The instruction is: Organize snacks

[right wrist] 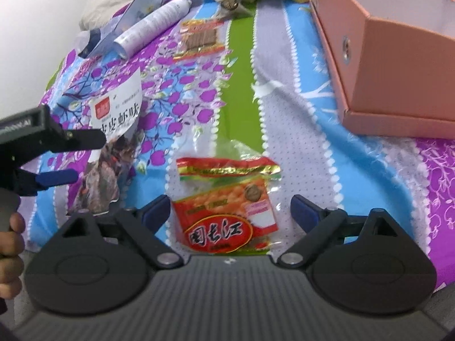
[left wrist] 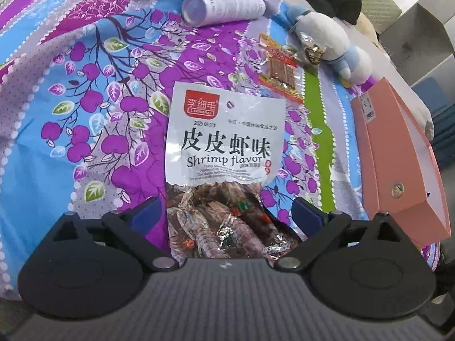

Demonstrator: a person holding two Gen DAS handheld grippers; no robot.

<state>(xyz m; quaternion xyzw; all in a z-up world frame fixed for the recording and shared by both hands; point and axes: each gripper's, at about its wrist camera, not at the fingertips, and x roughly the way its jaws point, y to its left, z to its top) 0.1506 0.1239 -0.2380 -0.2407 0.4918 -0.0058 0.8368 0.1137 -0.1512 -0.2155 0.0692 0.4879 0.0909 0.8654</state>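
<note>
Here my left gripper (left wrist: 224,213) gapes wide around the white foil shrimp-flavour snack packet (left wrist: 224,147) at frame centre, while my right gripper (right wrist: 230,210) stands equally wide about the red-orange plastic snack pouch (right wrist: 227,207) low centre.

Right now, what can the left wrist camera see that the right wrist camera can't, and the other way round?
Only the left view shows the left gripper head-on, open around the shrimp flavor packet, pads not pressing it. Only the right view shows the red snack packet between the open right gripper. Both show the shrimp packet, pink box, white bottle, plush toy and small orange snack packet.
</note>
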